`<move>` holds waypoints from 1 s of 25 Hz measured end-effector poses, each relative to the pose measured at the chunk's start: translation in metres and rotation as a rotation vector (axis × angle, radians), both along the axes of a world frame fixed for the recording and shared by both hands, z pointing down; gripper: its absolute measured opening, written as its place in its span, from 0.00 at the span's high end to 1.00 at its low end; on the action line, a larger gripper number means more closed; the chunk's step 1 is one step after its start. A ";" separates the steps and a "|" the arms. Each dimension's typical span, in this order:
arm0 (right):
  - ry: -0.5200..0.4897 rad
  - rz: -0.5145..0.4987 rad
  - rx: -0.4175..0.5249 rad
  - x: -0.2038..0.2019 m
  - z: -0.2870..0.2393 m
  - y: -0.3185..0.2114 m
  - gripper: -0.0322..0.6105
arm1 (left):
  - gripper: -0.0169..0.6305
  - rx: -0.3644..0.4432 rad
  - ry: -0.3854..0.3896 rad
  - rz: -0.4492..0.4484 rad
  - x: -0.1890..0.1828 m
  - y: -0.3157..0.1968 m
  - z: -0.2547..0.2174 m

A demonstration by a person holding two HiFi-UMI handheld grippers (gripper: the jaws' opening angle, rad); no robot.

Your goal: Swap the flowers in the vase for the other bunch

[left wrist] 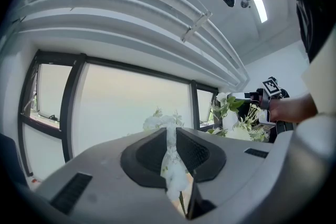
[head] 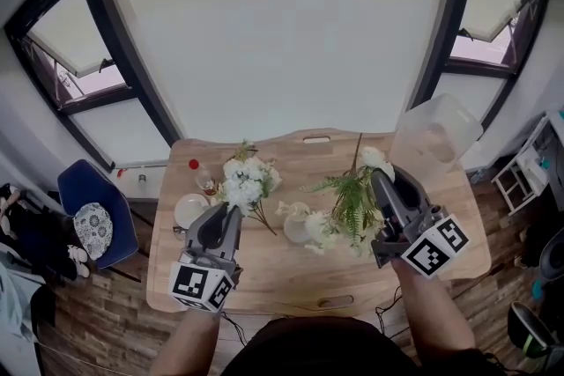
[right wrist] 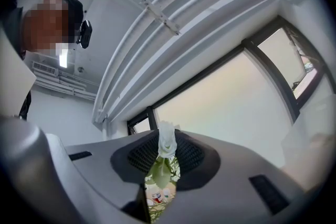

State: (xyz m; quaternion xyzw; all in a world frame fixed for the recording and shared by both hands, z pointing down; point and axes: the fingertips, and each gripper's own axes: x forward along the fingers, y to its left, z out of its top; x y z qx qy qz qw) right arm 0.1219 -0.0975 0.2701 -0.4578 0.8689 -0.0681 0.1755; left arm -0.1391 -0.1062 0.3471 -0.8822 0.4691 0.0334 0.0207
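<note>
Over the wooden table [head: 441, 264], both grippers hold flowers roughly level. My left gripper [head: 231, 209] is shut on the stems of a white flower bunch [head: 247, 179]; in the left gripper view the white blooms [left wrist: 167, 124] stick out between the jaws of the left gripper [left wrist: 170, 136]. My right gripper [head: 381, 179] is shut on a bunch of green fern and white flowers [head: 352, 202]; a white bud and leaf [right wrist: 165, 144] show between the jaws of the right gripper [right wrist: 164, 152]. A small clear vase [head: 297, 226] stands on the table between the two bunches.
A white bowl [head: 189, 210] and a red-capped bottle [head: 201, 174] sit at the table's left. A clear plastic container [head: 436, 132] stands at the back right corner. A blue chair [head: 92, 211] is left of the table. Windows run behind.
</note>
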 end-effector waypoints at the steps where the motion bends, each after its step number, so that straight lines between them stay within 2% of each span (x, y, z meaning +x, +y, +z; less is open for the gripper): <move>1: -0.002 0.007 0.001 0.003 0.000 0.001 0.79 | 0.89 0.001 0.001 0.004 0.002 -0.001 -0.001; 14: -0.024 0.066 0.001 0.039 0.004 0.000 0.79 | 0.89 0.030 -0.022 0.034 0.021 -0.019 -0.026; 25: -0.054 0.084 0.019 0.074 0.003 0.005 0.79 | 0.89 0.096 -0.016 0.048 0.053 -0.025 -0.066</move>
